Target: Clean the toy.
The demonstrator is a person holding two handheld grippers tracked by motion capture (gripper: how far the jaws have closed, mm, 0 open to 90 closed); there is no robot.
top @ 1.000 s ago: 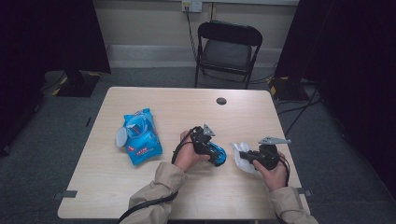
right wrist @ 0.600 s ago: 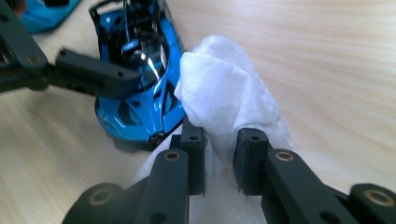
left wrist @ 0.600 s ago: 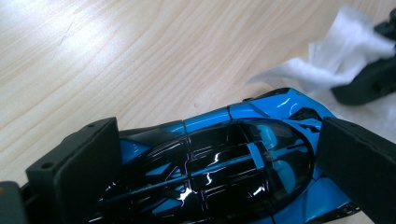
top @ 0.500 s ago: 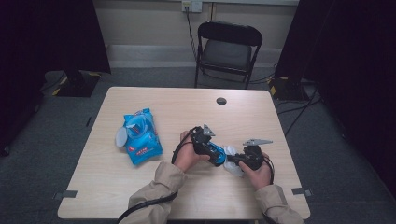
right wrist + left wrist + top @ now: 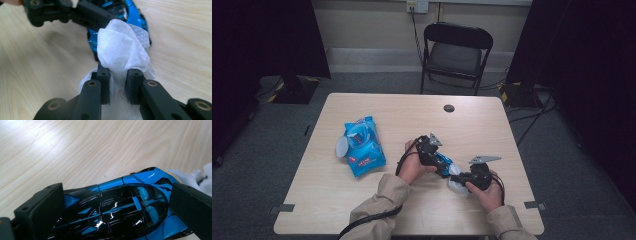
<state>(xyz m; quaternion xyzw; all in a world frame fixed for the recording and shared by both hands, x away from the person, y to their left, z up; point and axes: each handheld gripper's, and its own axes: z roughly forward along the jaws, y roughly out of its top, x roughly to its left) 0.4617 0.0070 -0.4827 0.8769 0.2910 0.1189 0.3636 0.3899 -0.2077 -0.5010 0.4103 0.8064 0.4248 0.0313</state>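
A: What has the left tool [image 5: 438, 159] got?

B: A blue toy car [image 5: 125, 207]. In the left gripper view its two black jaws stand on either side of the car's dark glossy canopy and press its flanks, so it is gripping the car, low on the surface [image 5: 412, 110].

A: And the right tool [image 5: 117, 85]?

B: Its jaws are nearly together, clamped on a white wipe [image 5: 120, 50]. In the right gripper view the wipe bunches up out of the jaws and lies against the end of the car just ahead of them. Part of the left tool crosses the top of that view, beyond the car.

A: So the two tools are close?

B: Very. In the high view the right tool [image 5: 472, 176] sits just beside the left one, with the car [image 5: 443, 162] and wipe [image 5: 456, 179] between them. The wipe also shows at the right edge of the left gripper view, just past the car's tip.

A: Anything in the way?

B: Nothing between the tools but the car and wipe. Well apart, on the far side of the left tool, lies a blue wipe pack [image 5: 362, 147], flap open. A dark round hole [image 5: 449, 108] sits near the surface's far edge, and a black folding chair [image 5: 456, 50] stands beyond it.
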